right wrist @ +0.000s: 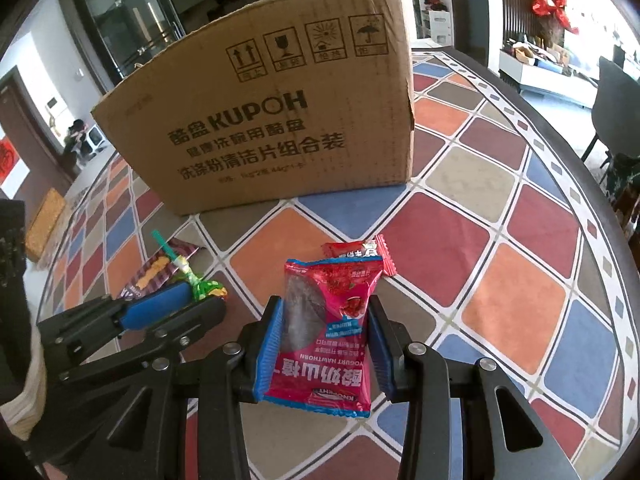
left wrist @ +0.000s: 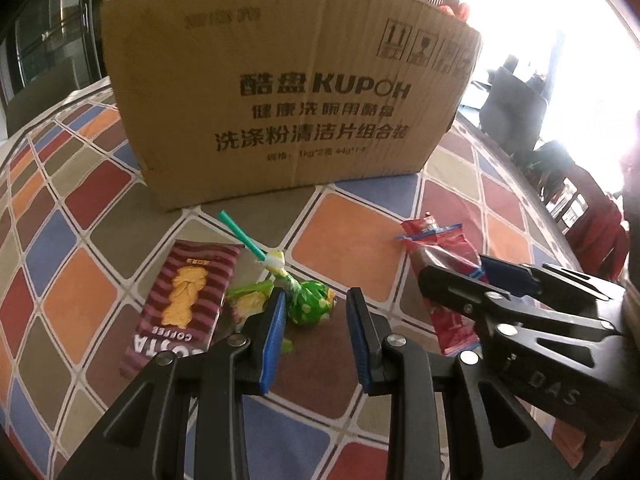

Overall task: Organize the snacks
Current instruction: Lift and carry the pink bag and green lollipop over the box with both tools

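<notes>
A cardboard box (left wrist: pixel 280 108) stands on the table ahead, also in the right wrist view (right wrist: pixel 276 120). My left gripper (left wrist: pixel 316 312) is open just in front of a green wrapped lollipop (left wrist: pixel 308 300) with a teal stick. A maroon Costa coffee packet (left wrist: pixel 184 300) lies to its left. My right gripper (right wrist: pixel 326 320) has its pads against both sides of a red yogurt hawthorn packet (right wrist: pixel 332 332). A small red candy (right wrist: pixel 360 254) lies just beyond it. The right gripper (left wrist: pixel 452 280) also shows in the left wrist view with the red packet (left wrist: pixel 452 320).
The table has a tablecloth (right wrist: pixel 500 240) of coloured diamonds. Its dark rim (right wrist: pixel 592 184) curves along the right. A dark chair (right wrist: pixel 616 112) stands past the rim. The left gripper (right wrist: pixel 176 300) sits left of the right one.
</notes>
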Available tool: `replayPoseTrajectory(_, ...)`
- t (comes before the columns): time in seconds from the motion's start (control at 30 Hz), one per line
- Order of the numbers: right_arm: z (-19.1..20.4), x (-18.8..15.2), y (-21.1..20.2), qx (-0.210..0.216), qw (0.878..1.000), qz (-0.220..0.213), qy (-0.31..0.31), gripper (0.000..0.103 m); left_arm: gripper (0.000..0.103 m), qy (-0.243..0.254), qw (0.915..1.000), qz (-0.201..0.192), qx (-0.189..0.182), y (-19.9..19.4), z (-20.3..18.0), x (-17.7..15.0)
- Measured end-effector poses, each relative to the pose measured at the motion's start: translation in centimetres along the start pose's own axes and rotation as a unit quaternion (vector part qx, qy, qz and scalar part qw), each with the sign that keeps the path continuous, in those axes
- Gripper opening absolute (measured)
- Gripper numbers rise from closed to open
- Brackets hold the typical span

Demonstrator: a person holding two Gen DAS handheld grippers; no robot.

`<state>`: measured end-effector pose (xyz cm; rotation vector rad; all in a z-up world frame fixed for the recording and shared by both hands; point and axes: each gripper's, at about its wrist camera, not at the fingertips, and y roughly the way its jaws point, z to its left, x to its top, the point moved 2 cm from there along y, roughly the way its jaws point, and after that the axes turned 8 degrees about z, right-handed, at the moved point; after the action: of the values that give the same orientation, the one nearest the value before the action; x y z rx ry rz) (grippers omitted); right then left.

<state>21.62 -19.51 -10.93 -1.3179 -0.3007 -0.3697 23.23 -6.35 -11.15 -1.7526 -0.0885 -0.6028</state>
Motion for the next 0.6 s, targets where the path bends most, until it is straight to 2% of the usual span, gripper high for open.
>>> replayPoseTrajectory(0.3, -0.4, 0.2, 0.4, 0.002, 1.000, 0.006, 0.006, 0.042, 0.027, -0.004, 1.0000, 0.000, 0.002, 0.4, 0.0, 0.1)
replayPoseTrajectory(0.6, 0.1, 0.2, -0.8, 0.005, 1.000, -0.006, 0.000, 0.042, 0.027, -0.012, 0.9994, -0.033, -0.001, -3.1, -0.2, 0.1)
